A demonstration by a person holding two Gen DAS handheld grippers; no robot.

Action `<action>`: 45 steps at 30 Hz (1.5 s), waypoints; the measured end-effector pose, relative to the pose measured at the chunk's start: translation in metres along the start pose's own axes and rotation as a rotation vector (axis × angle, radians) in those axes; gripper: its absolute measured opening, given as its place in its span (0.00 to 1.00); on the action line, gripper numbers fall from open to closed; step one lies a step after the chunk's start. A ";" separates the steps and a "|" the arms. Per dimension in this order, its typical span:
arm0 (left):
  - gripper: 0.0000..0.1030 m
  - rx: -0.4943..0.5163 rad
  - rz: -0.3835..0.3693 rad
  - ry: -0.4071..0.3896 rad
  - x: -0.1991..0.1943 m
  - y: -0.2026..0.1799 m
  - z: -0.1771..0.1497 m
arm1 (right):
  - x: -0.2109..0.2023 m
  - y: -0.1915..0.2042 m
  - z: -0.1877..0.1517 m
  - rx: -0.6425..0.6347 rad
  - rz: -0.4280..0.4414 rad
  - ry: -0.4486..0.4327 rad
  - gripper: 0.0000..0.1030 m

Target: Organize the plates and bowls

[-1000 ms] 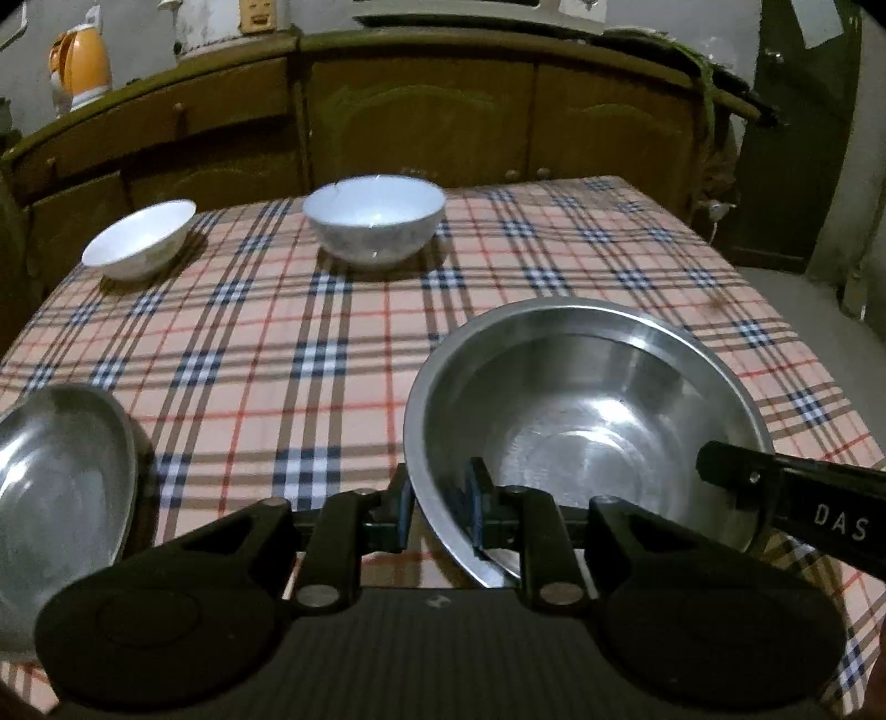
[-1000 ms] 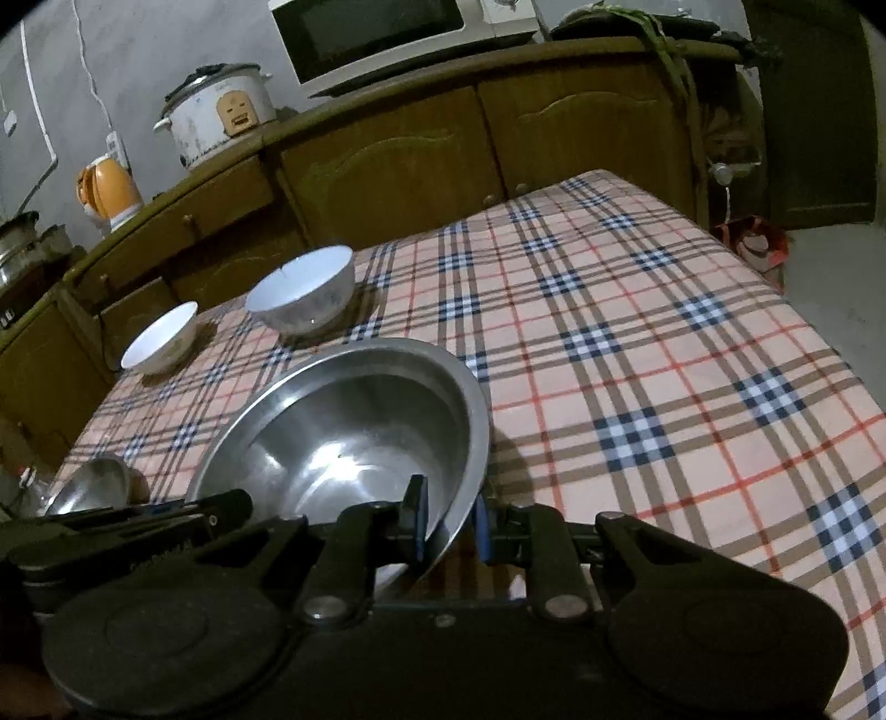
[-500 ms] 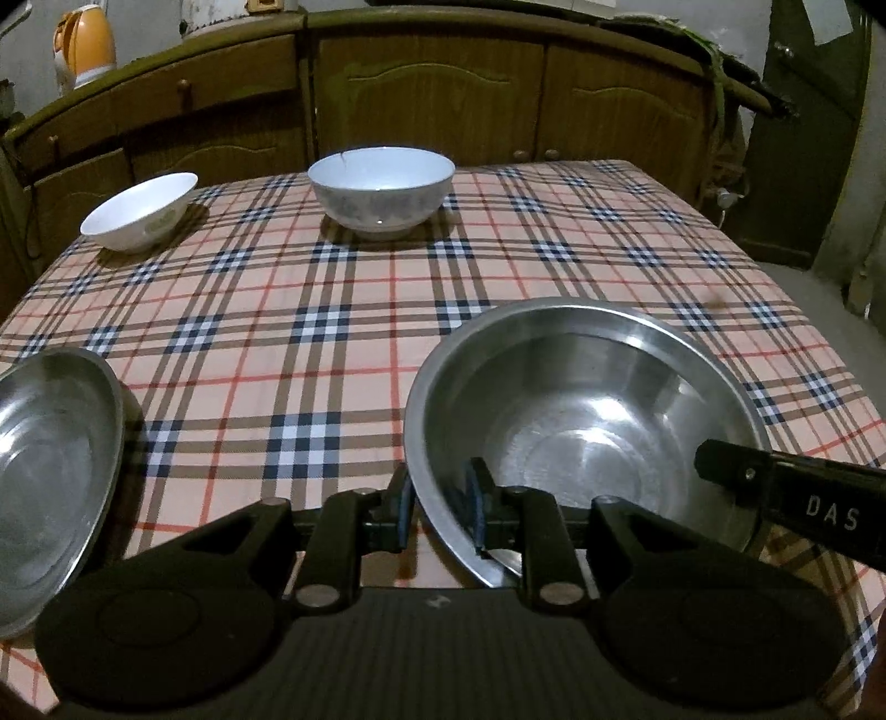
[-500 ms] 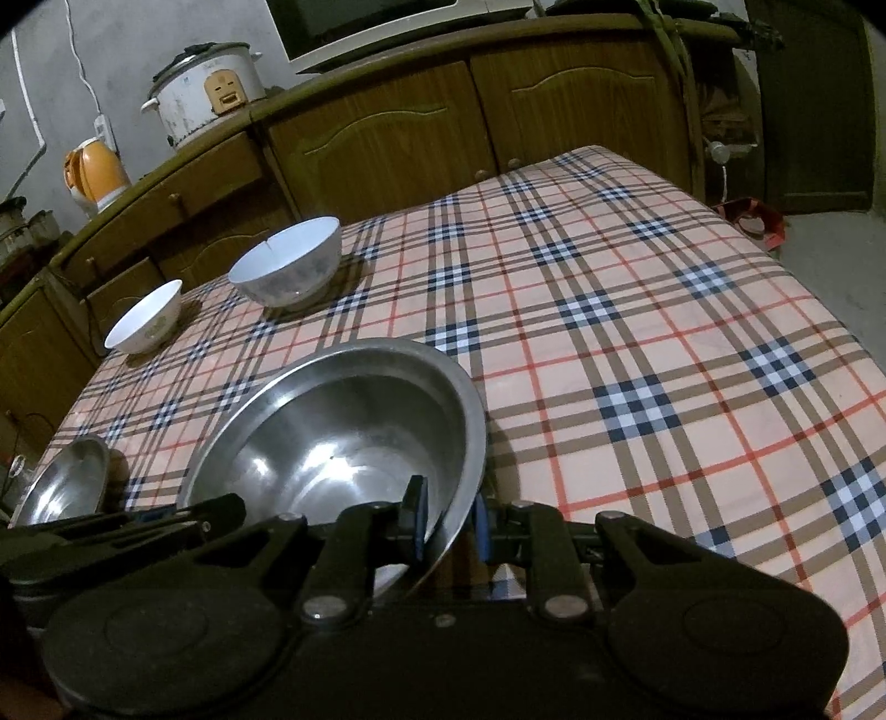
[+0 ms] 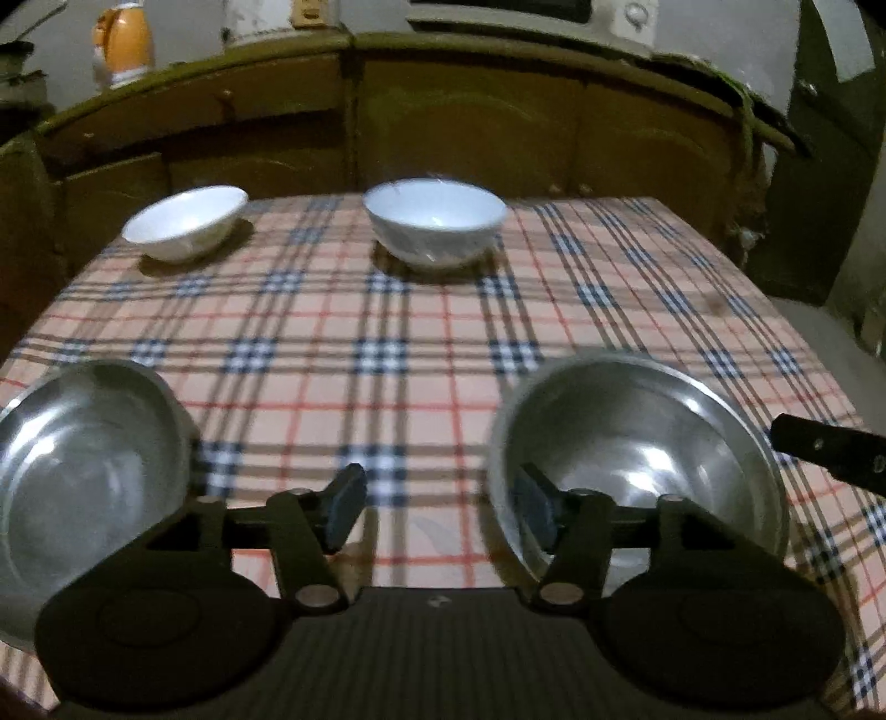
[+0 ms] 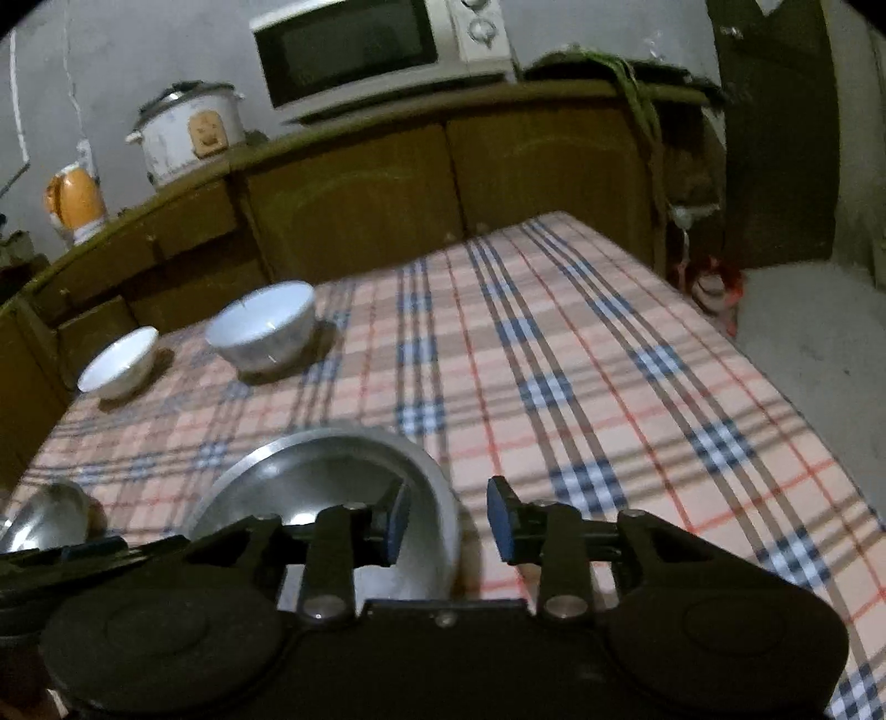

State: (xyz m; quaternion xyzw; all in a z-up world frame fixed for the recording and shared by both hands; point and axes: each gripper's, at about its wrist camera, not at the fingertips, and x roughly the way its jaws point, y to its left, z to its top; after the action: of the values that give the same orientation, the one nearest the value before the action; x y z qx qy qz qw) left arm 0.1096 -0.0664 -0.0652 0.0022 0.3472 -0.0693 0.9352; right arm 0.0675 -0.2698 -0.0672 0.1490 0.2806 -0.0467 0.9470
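Observation:
A large steel bowl (image 5: 637,459) sits on the plaid tablecloth (image 5: 387,332) near the front edge; it also shows in the right wrist view (image 6: 326,482). My left gripper (image 5: 437,507) is open, its right finger inside the bowl's left rim. My right gripper (image 6: 448,523) is open and straddles the bowl's right rim without gripping it. A second steel bowl (image 5: 83,476) lies at the front left. A large white bowl (image 5: 434,221) and a small white bowl (image 5: 185,221) stand at the far side.
Wooden cabinets (image 6: 443,183) run behind the table, carrying a microwave (image 6: 376,50), a rice cooker (image 6: 188,133) and an orange kettle (image 6: 75,202). The table's right edge drops to the floor (image 6: 803,332).
Both grippers have opened and let go of the large steel bowl's rim, which now rests on the table. The views have pulled back and lifted slightly.

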 end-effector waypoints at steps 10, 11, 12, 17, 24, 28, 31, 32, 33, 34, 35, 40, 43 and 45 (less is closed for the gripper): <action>0.80 -0.068 0.104 -0.072 -0.018 0.058 0.030 | 0.010 0.073 0.035 -0.074 0.159 -0.008 0.56; 0.81 -0.077 0.121 -0.076 -0.018 0.067 0.034 | 0.013 0.083 0.039 -0.082 0.177 -0.006 0.56; 0.81 -0.088 0.142 -0.082 -0.019 0.077 0.038 | 0.017 0.092 0.042 -0.088 0.192 -0.002 0.56; 0.84 -0.145 0.222 -0.104 -0.013 0.128 0.064 | 0.043 0.147 0.061 -0.139 0.265 0.003 0.63; 0.90 -0.183 0.324 -0.123 0.028 0.188 0.121 | 0.113 0.227 0.099 -0.195 0.333 0.032 0.67; 0.90 -0.184 0.334 -0.116 0.066 0.219 0.150 | 0.162 0.269 0.118 -0.224 0.357 0.062 0.68; 0.90 -0.207 0.334 -0.104 0.094 0.242 0.167 | 0.204 0.293 0.129 -0.207 0.372 0.103 0.68; 0.90 -0.213 0.326 -0.095 0.104 0.249 0.172 | 0.216 0.299 0.130 -0.202 0.369 0.119 0.68; 0.90 -0.214 0.334 -0.085 0.110 0.253 0.175 | 0.228 0.306 0.130 -0.205 0.360 0.131 0.68; 0.89 -0.212 0.342 -0.080 0.119 0.257 0.178 | 0.240 0.312 0.131 -0.213 0.353 0.138 0.68; 0.88 -0.214 0.346 -0.076 0.128 0.262 0.180 | 0.253 0.317 0.131 -0.221 0.345 0.149 0.68; 0.61 -0.222 0.307 0.014 0.173 0.275 0.179 | 0.308 0.333 0.123 -0.195 0.331 0.233 0.68; 0.41 -0.242 0.244 0.027 0.183 0.280 0.174 | 0.327 0.332 0.117 -0.107 0.383 0.287 0.55; 0.18 -0.252 0.189 0.020 0.181 0.276 0.175 | 0.323 0.339 0.115 -0.119 0.435 0.284 0.23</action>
State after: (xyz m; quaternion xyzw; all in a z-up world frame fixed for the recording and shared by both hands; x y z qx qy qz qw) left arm 0.3950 0.1746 -0.0624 -0.0822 0.3607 0.0630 0.9269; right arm 0.4563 0.0154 -0.0649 0.1549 0.3745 0.1960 0.8929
